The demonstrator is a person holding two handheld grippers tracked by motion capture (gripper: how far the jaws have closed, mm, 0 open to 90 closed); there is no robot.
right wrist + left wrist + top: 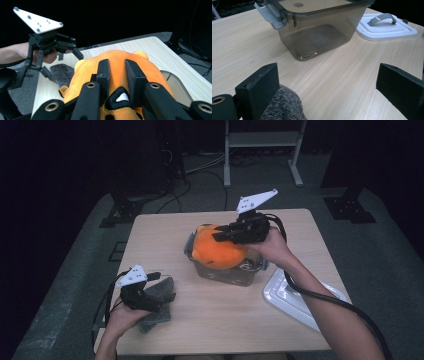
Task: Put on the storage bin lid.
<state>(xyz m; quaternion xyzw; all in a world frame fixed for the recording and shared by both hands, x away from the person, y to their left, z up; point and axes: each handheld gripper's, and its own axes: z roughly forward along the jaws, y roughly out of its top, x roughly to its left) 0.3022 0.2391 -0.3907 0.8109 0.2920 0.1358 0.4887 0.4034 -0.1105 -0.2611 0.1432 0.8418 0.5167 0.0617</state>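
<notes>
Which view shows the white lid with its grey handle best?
The left gripper view: the white lid lies flat beside the clear container, grey handle plain on top. The high view shows the lid partly behind the person's forearm; the right gripper view adds nothing on it.

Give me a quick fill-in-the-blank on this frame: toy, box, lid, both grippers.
1. The right gripper is shut on the ____ plush toy.
2. The toy sits at the open top of the clear ____.
3. The white lid lies flat on the ____, beside the box.
4. The left gripper has its jaws ____, with a grey knit cloth against one jaw.

Missing words: orange; box; table; open
</notes>
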